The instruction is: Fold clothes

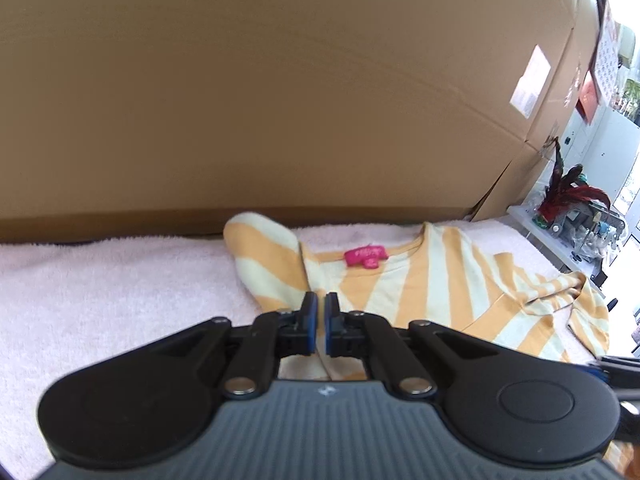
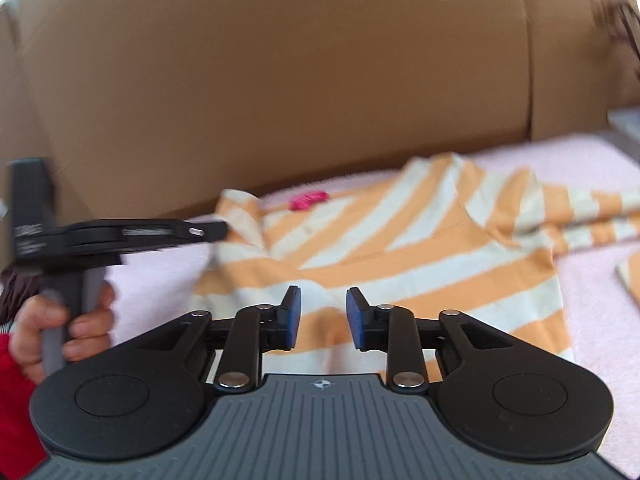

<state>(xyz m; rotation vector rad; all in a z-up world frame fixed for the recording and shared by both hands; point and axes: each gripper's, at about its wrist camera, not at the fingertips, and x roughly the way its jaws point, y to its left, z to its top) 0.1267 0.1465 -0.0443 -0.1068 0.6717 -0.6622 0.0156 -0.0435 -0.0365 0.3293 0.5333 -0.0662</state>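
On the pink towel, the striped shirt lies under the right gripper (parted).

Soft daylight, blown-out white window glare at three o'clock in the left wrist view, right wrist view motion-blurred throughout, fisheye bending and dark corners at ten o'clock.

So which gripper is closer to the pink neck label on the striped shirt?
Left. The left gripper sits shut on the striped shirt just below the pink label. The right gripper hovers open over the shirt's lower body, farther away.
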